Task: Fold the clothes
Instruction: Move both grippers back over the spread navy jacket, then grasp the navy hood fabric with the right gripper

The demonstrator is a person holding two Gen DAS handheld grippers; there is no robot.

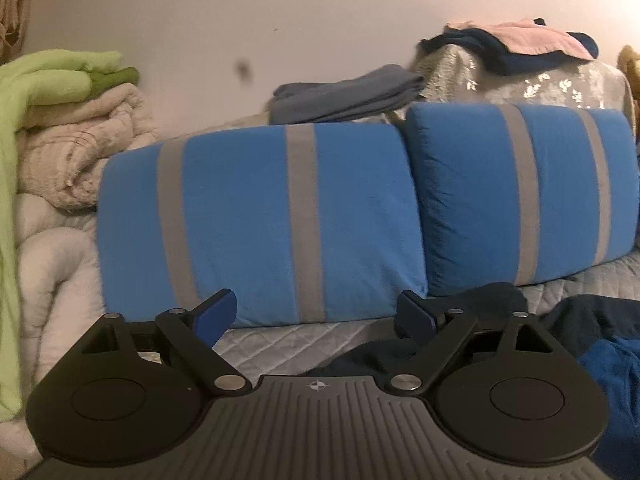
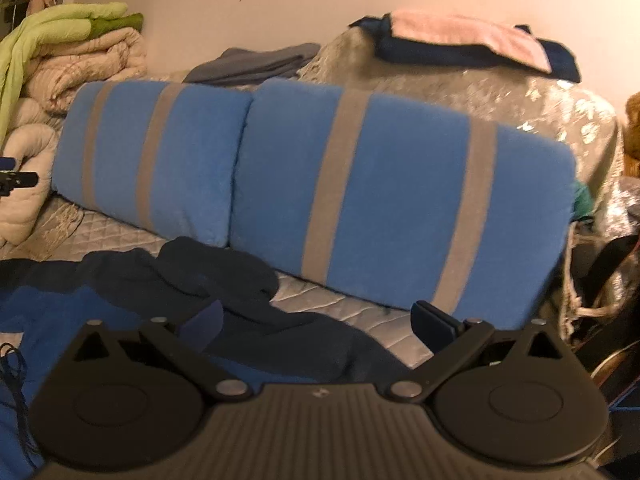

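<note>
Black grippers (image 1: 316,314) (ribbed bases), seemingly blue-padded fingers (image 1: 216,312).

Home, bedroom or living room with daybed. Quilted grey mattress cover (image 2: 120,236); two blue cushions with grey stripes (image 1: 264,224) propped along far edge against plain pale wall (image 1: 280,8). Bedding heaped at far left corner: cream comforter (image 1: 80,152), green blanket (image 1: 48,80) on top. Folded grey cloth (image 1: 344,96) behind cushions; pink and navy folded textiles (image 2: 472,44) on silvery-covered mound at far right.
</note>
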